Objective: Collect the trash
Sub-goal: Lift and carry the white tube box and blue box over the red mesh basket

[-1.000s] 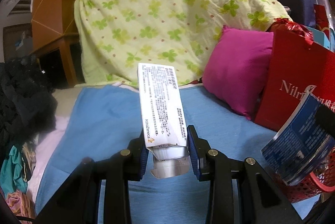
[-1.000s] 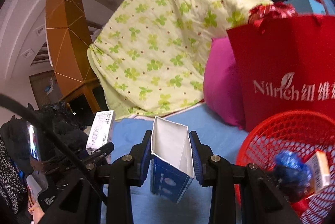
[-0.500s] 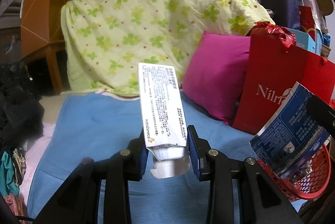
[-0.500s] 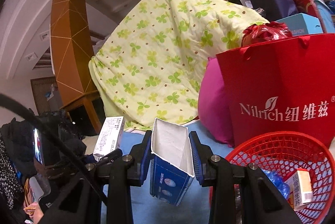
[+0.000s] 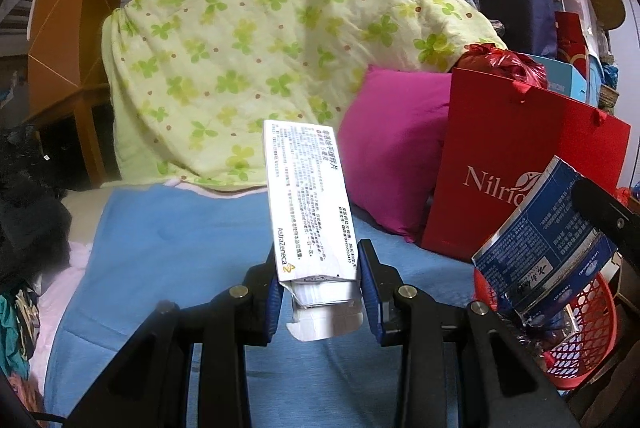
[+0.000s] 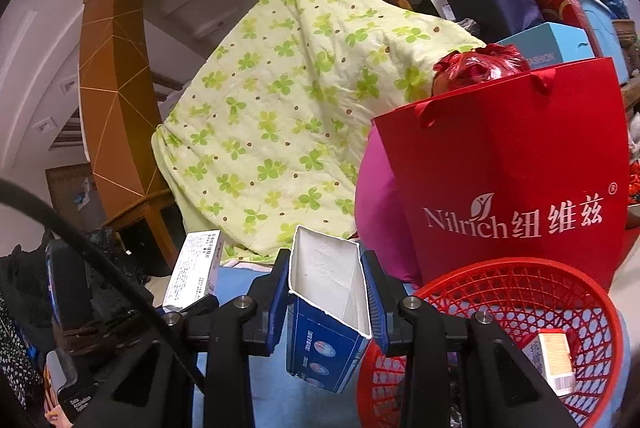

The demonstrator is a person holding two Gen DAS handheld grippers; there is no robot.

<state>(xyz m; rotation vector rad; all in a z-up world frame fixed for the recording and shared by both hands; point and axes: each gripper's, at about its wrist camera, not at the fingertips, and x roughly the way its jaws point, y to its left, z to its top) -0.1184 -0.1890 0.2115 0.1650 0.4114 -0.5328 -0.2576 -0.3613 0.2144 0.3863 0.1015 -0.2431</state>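
Note:
My left gripper (image 5: 322,292) is shut on a long white medicine box (image 5: 308,204) that stands up from its blue pads, above the blue bed sheet (image 5: 172,252). The right gripper (image 6: 326,292) is shut on an open blue carton (image 6: 326,312), white inside, its mouth facing up. A red mesh basket (image 6: 516,312) sits just right of that carton and holds a small orange and white box (image 6: 554,356). In the left wrist view the same blue carton (image 5: 548,240) hangs over the red mesh basket (image 5: 580,332). The white medicine box (image 6: 194,270) also shows at the left of the right wrist view.
A red paper bag (image 6: 512,180) stands behind the basket, next to a magenta pillow (image 5: 396,152). A green clover quilt (image 5: 280,40) is heaped at the back. Dark clothes (image 5: 24,204) pile at the left, an orange wooden post (image 6: 112,108) behind.
Both grippers have shifted with their boxes still held; the basket, red bag and pillow slid leftward and lower in the right wrist view, and more of the basket shows.

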